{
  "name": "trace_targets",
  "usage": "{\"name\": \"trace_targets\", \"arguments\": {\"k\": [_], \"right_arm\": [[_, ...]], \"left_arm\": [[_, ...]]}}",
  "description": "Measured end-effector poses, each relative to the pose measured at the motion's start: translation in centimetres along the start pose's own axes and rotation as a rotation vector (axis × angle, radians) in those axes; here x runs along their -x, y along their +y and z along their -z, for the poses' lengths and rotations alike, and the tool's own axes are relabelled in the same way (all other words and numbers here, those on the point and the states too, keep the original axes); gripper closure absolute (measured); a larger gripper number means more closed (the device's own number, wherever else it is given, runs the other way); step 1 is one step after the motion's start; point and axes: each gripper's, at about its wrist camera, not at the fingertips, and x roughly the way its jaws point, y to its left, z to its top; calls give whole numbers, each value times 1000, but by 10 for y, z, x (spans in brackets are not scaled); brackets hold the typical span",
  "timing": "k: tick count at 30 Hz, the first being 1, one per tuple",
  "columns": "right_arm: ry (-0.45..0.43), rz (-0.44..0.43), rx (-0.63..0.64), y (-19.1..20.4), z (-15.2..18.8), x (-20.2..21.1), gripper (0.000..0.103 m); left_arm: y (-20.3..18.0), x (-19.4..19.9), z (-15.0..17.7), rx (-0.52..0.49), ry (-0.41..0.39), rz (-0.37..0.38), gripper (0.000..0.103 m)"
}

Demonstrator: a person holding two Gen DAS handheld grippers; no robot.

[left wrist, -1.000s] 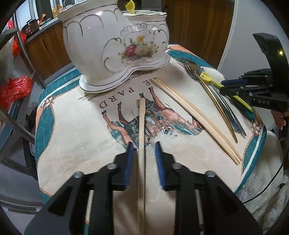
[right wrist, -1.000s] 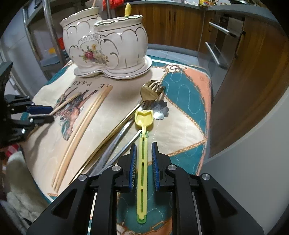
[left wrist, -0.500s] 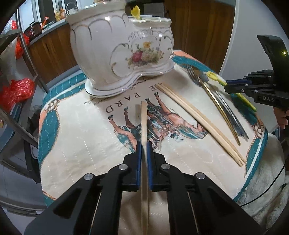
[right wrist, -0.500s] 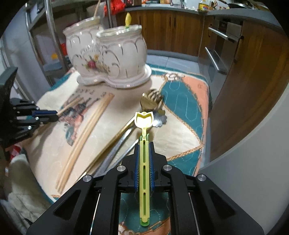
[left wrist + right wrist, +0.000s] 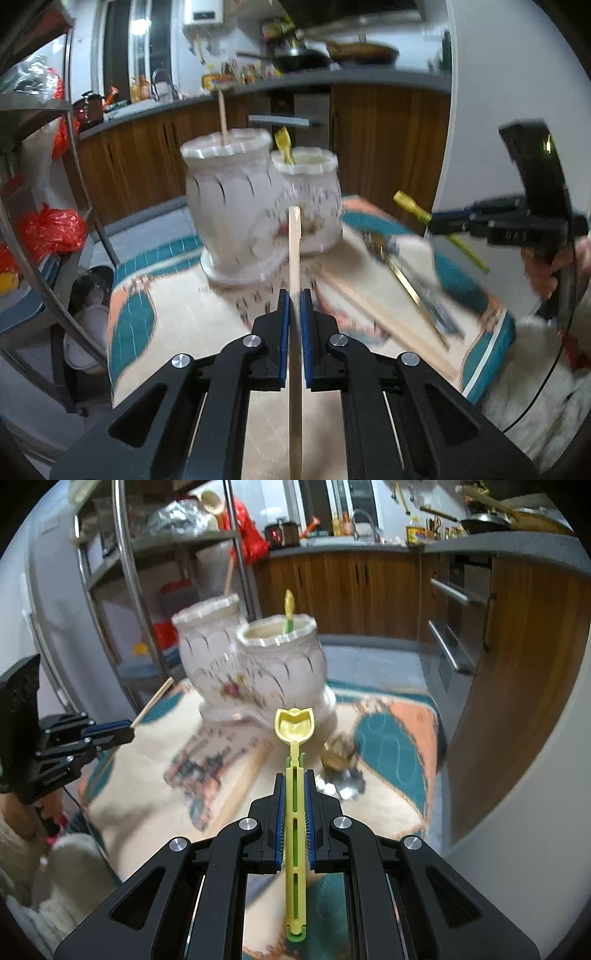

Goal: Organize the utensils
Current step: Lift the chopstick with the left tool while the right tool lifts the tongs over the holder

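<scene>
I am pinching a pale wooden chopstick [image 5: 294,258] in my left gripper [image 5: 294,295], the blue pads [image 5: 283,325] clamped flat against its two sides, with the stick running straight out ahead between the fingers and back under the gripper body. It is lifted clear of the quilted cream, teal and peach cloth [image 5: 177,332] below. My right gripper [image 5: 294,775] is squeezing a slotted yellow-green plastic spoon [image 5: 294,734] along its handle; the jaws have just been closing, and the pads are now pressing on both edges of the handle, its little scoop bowl sticking out in front and off the cloth.

Ahead of both tools is standing the white double ceramic utensil holder with gilt scallops and a flower print [image 5: 251,664], on its own matching base on the cloth. Its taller pot is holding one thin wooden stick [image 5: 222,114]; the shorter pot is holding another yellow plastic utensil [image 5: 288,611].

Still lying on the cloth are a pair of pale chopsticks [image 5: 384,317] side by side, and just beyond them a blurred bunch of gold and silver metal cutlery [image 5: 410,280].
</scene>
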Motion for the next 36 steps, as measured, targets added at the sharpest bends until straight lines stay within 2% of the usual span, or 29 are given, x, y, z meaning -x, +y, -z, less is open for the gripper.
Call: {"name": "trace_targets", "arguments": {"k": [7, 13, 22, 26, 36], "right_arm": [[-194, -35, 0, 8, -44, 19, 92], [-308, -50, -12, 13, -83, 11, 92], [-410, -72, -101, 8, -118, -23, 92], [-450, -68, -157, 1, -130, -43, 92], [-475, -6, -202, -10, -132, -85, 92]], "left_arm": [[18, 27, -52, 11, -196, -14, 97], [44, 20, -96, 76, -288, -10, 97], [64, -11, -145, 122, -400, -48, 97], [71, -33, -155, 169, -434, -41, 97], [78, -68, -161, 182, -488, -161, 97]]}}
